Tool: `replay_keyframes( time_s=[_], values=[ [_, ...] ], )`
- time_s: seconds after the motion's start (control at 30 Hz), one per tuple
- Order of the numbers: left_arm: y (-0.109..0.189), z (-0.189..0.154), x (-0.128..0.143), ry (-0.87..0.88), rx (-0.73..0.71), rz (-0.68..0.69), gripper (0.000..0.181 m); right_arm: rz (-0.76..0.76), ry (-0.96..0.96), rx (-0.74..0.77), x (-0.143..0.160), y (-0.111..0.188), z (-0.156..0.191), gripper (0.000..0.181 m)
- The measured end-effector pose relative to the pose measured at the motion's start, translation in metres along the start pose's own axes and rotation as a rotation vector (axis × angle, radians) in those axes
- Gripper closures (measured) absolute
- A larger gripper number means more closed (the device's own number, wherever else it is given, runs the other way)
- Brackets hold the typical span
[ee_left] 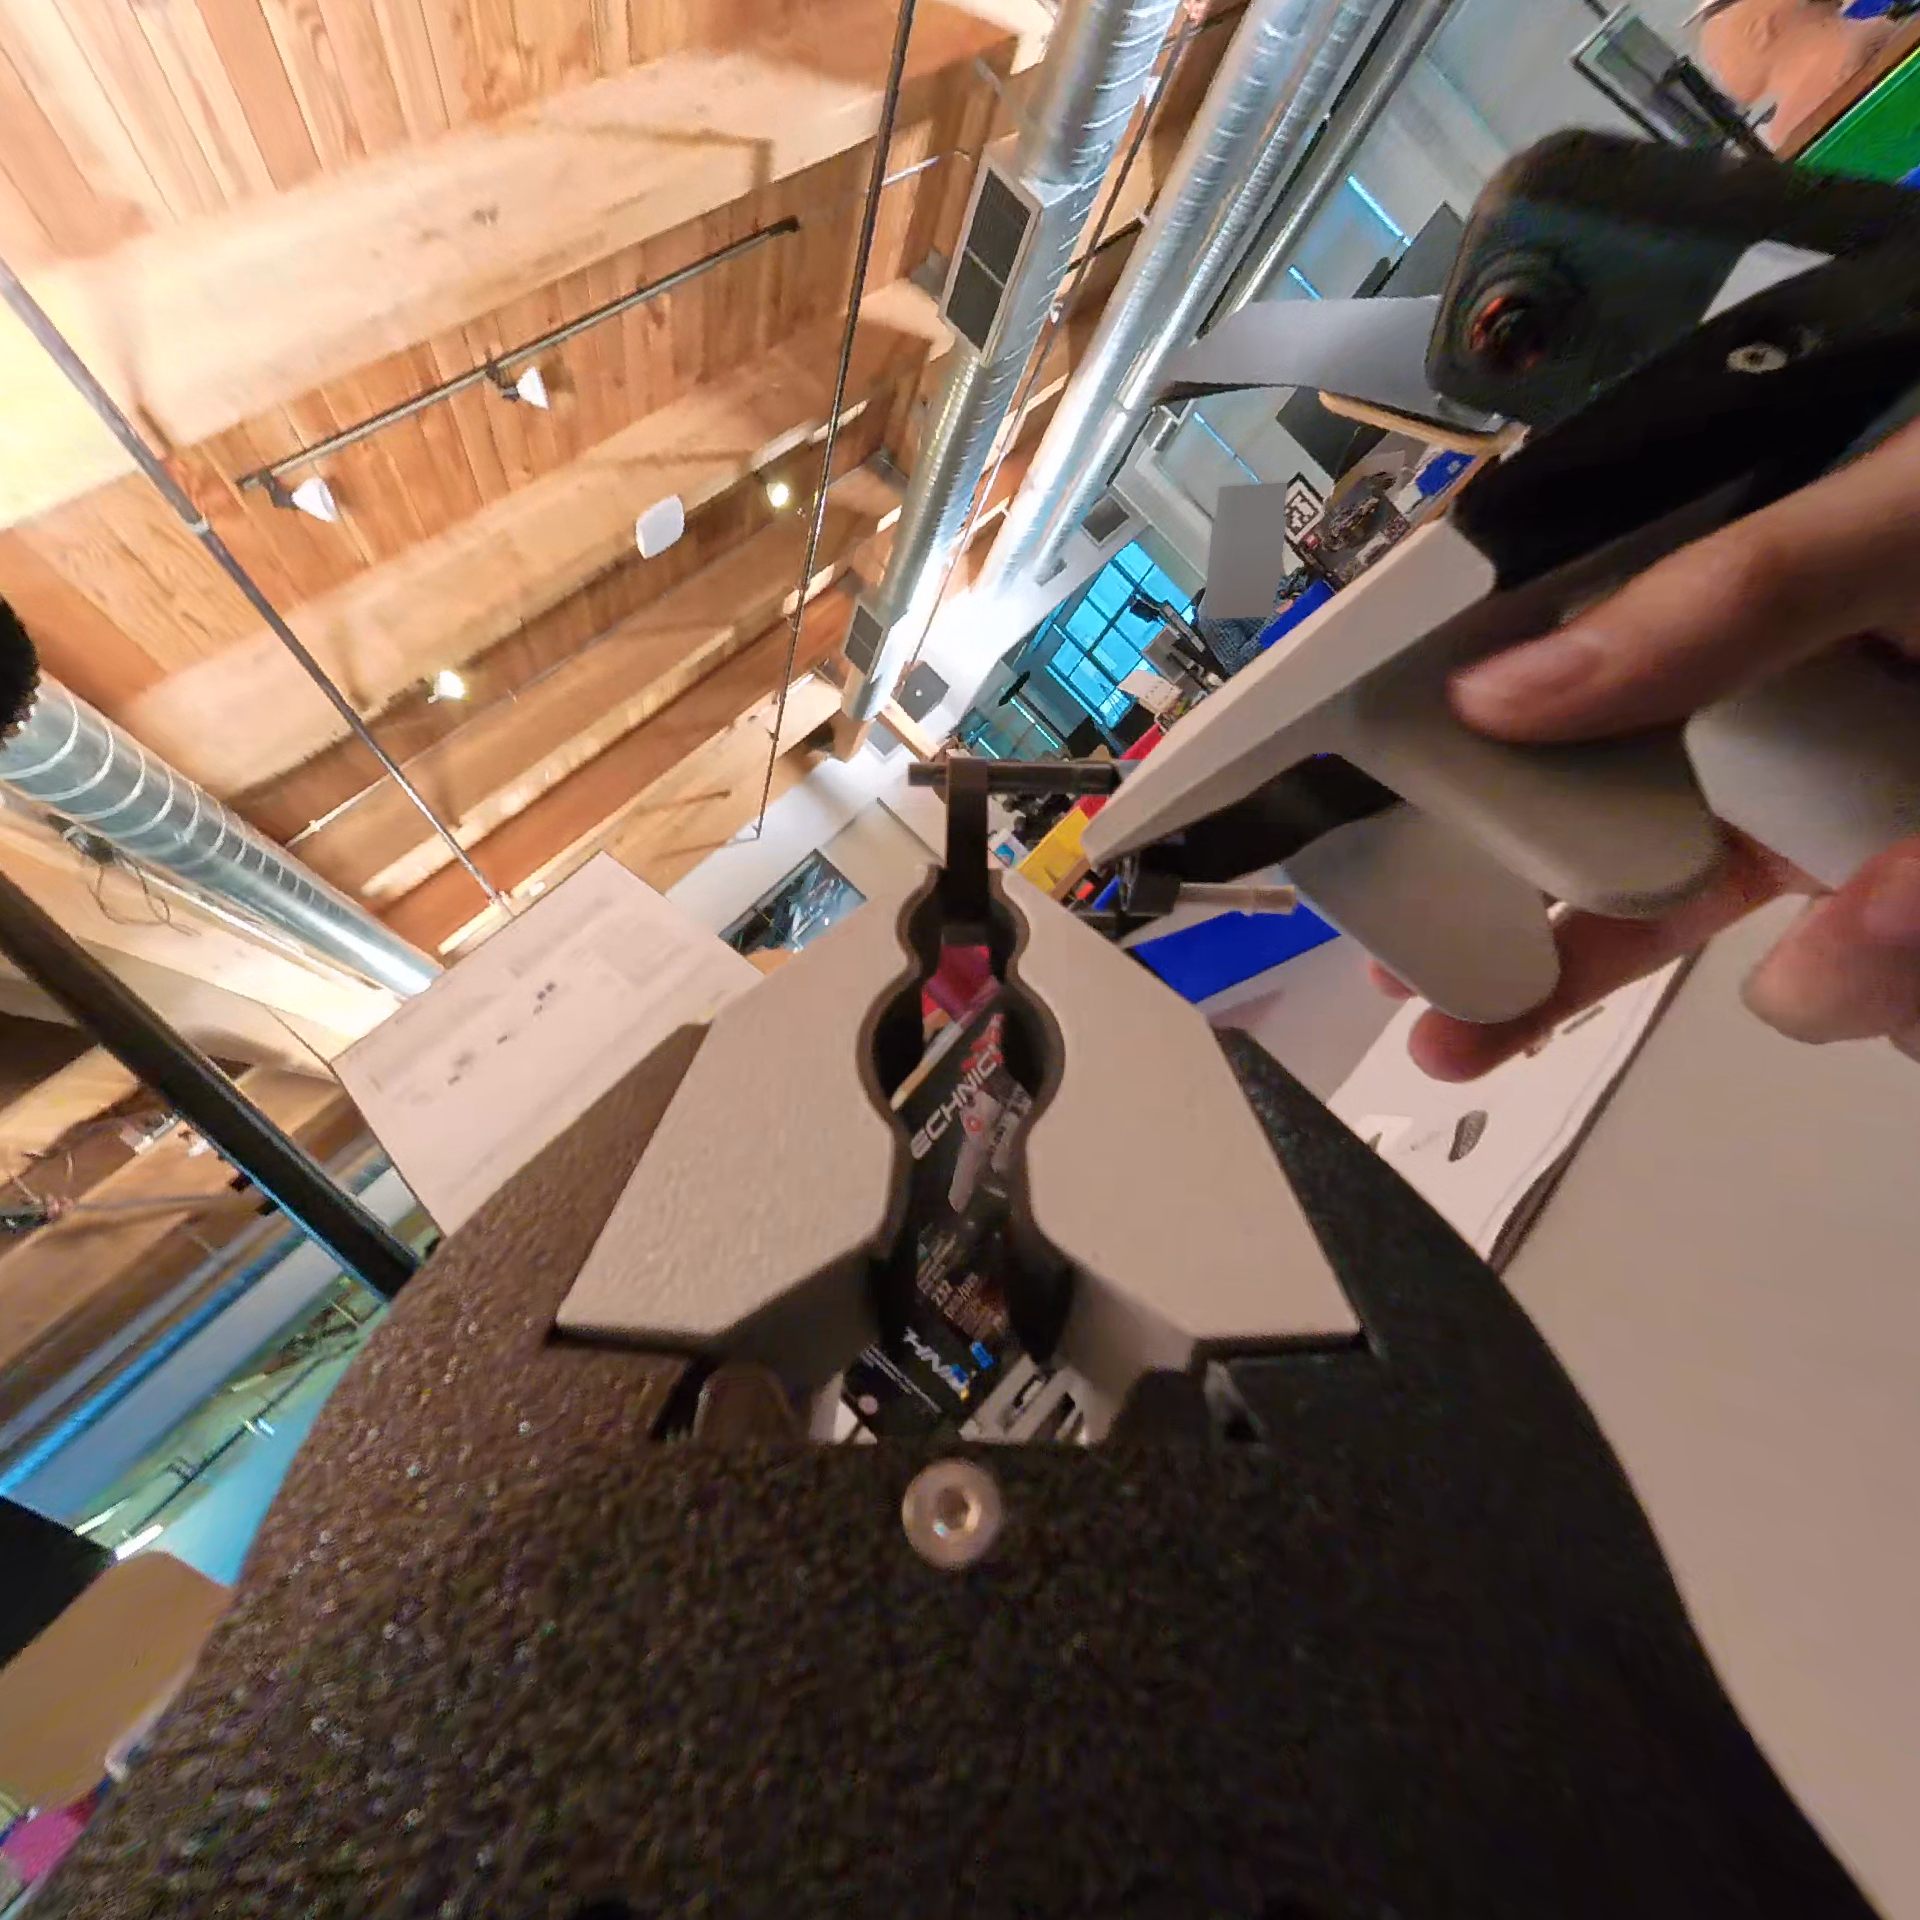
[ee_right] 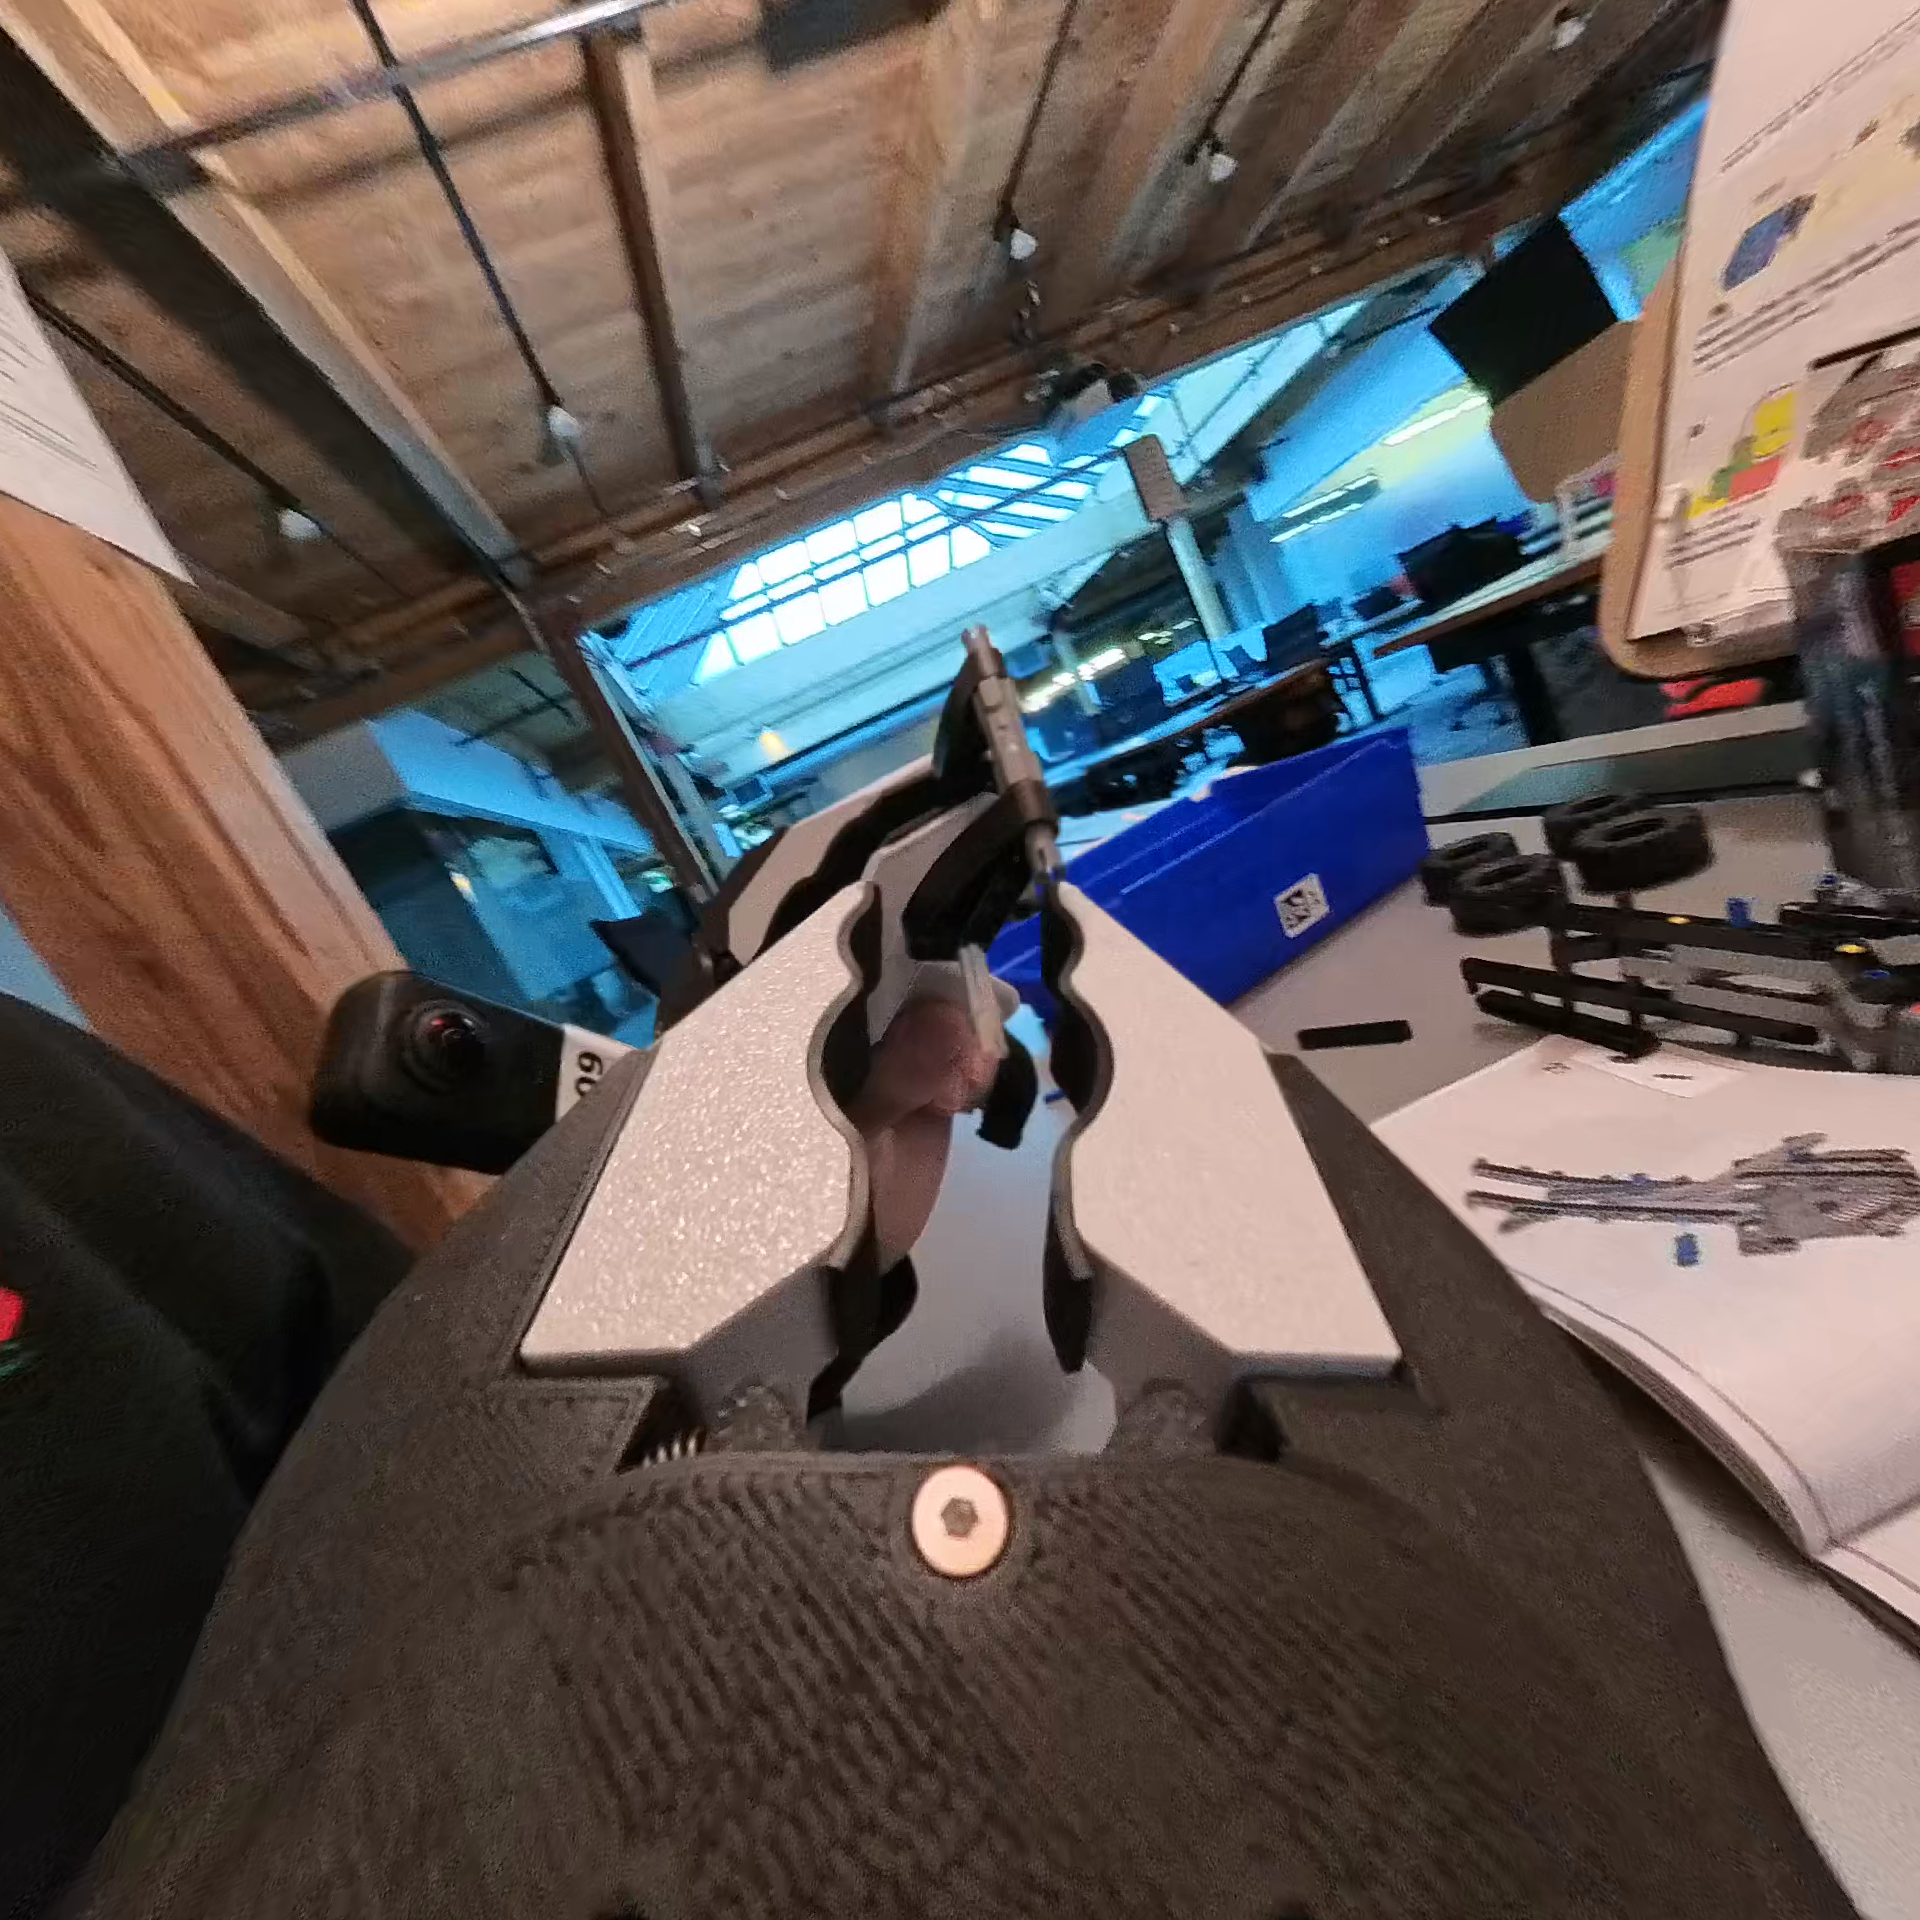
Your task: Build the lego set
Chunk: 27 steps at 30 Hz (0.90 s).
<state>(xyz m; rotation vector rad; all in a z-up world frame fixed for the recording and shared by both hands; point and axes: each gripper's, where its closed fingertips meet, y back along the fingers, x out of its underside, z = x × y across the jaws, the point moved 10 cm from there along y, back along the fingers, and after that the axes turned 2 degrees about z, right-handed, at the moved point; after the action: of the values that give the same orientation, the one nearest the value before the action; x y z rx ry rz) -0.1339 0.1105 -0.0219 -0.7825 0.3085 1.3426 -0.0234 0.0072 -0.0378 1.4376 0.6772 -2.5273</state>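
Note:
In the left wrist view my left gripper (ee_left: 971, 894) is shut on a small dark lego piece (ee_left: 966, 831), an upright connector with a dark axle (ee_left: 1018, 774) across its top, held up in the air. My right gripper (ee_left: 1184, 868), in a person's hand (ee_left: 1662, 644), comes in from the right, its upper fingertip beside the axle's right end. A small black part with a pale pin (ee_left: 1205, 896) shows at its tips; what holds it is unclear. In the right wrist view my right gripper (ee_right: 961, 904) has its jaws apart. The axle (ee_right: 1013, 748) and left gripper (ee_right: 914, 862) show beyond them.
On the white table at the right are a blue bin (ee_right: 1226, 883), black tyres (ee_right: 1579, 852), a part-built black chassis (ee_right: 1714, 977), an open instruction booklet (ee_right: 1714, 1247) and an upright lego box (ee_right: 1860, 727). A wooden post (ee_right: 156, 831) stands at the left. The tips of both grippers are at nearly the same place.

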Motion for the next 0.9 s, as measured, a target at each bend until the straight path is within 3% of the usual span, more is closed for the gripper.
replay_keyframes(
  time_s=[0.17,0.47,0.6,0.7,0.9],
  values=[
    [-0.001,-0.001,-0.009,-0.019,0.015,-0.027,0.176,-0.015,0.013,-0.112,-0.003,0.007,-0.005,0.158],
    [-0.003,-0.002,-0.019,0.027,0.072,-0.042,0.176,-0.007,0.125,-0.152,-0.007,0.015,-0.006,0.163],
    [-0.003,0.001,-0.015,0.063,0.073,-0.024,0.176,-0.038,0.113,-0.157,-0.008,0.017,-0.007,0.159],
    [-0.002,0.003,-0.012,0.075,0.073,-0.014,0.176,-0.066,0.061,-0.203,-0.010,0.021,-0.008,0.144],
    [0.001,0.004,-0.012,0.165,0.096,-0.044,0.176,0.065,0.133,-0.169,-0.002,0.026,-0.018,0.144]
  ],
)
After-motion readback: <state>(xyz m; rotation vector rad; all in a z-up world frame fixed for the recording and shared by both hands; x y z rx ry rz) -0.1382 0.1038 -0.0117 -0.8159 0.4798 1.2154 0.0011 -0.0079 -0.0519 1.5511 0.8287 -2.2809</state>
